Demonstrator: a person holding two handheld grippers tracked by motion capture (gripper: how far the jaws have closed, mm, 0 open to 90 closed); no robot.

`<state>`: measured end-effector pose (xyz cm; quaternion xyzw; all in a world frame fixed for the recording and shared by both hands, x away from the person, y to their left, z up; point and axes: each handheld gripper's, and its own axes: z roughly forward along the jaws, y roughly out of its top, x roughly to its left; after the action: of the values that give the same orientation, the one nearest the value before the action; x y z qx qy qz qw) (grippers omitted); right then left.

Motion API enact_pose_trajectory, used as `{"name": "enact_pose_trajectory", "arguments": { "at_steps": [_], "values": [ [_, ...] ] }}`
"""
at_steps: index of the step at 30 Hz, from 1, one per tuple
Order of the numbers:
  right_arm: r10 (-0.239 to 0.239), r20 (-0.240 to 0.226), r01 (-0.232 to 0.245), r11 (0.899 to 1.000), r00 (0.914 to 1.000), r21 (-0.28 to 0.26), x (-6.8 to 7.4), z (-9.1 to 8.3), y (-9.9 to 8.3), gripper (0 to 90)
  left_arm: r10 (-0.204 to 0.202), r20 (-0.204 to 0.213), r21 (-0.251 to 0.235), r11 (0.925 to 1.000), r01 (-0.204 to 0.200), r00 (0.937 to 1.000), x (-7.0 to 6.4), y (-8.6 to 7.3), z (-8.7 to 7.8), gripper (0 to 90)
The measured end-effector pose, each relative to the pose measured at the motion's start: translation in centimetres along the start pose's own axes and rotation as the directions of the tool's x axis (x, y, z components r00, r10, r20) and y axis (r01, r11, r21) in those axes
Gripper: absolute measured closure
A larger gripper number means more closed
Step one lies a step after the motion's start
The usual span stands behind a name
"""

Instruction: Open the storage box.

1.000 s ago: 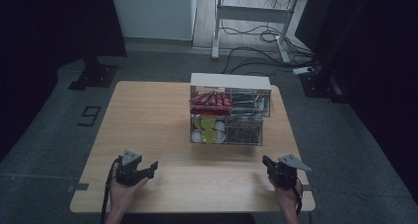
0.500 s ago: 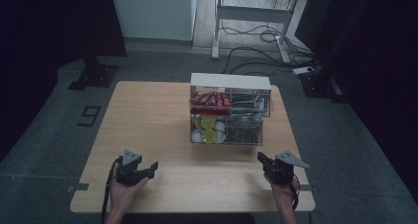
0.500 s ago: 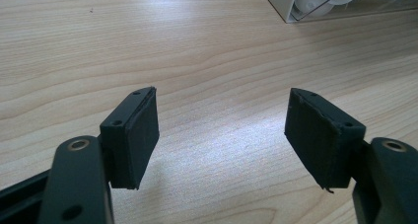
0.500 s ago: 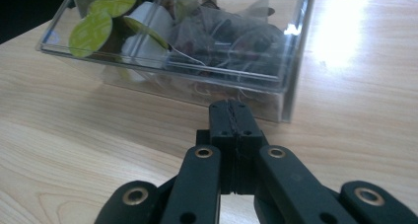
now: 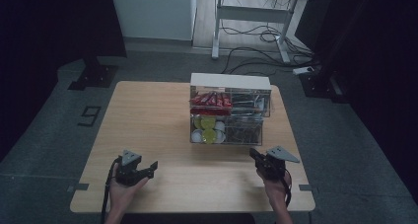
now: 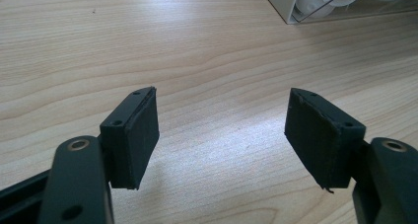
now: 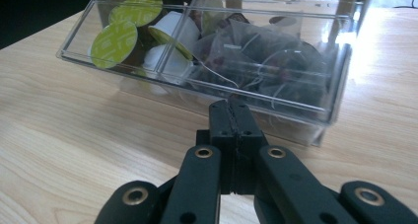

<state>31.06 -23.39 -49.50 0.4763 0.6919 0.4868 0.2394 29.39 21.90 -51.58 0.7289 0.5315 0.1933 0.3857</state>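
Two tools: left tool (image 6: 222, 130) gapes over bare table (image 5: 148, 115), right tool (image 7: 230, 116) pressed closed near organizer (image 7: 315, 86).

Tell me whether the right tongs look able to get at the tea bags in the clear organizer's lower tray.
Probably yes. The right tongs, jaws shut, point at the lower tray with bare table between. The tea bags lie under an open top, though the front wall means going in from above, and the jaws must open first.

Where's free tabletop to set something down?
Bare wood left of the clear organizer, out to the table edge, and between left gripper and right gripper. Crowded: right gripper's shut tips sit near the organizer's front.
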Motion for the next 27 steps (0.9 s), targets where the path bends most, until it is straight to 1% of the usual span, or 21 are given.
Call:
{"name": "enact_pose_trajectory", "arguments": {
  "at_steps": [7,15,27],
  "values": [
    [-0.001,-0.019,0.001,1.000,0.9998,0.017,0.3,1.0,0.3,89.0,-0.001,0.000,0.001,1.0000,0.001,1.0000,0.1,0.0,0.1,29.2],
    [-0.004,-0.025,0.005,0.999,0.9997,0.037,0.7,2.1,0.0,89.0,-0.004,-0.003,-0.003,1.0000,0.004,1.0000,0.1,0.0,0.0,29.2],
    [0.004,-0.015,-0.003,0.998,0.9999,0.061,0.4,3.1,-0.4,89.0,0.000,-0.005,0.004,1.0000,0.000,1.0000,0.1,-0.1,0.1,29.2]
  ]
}}
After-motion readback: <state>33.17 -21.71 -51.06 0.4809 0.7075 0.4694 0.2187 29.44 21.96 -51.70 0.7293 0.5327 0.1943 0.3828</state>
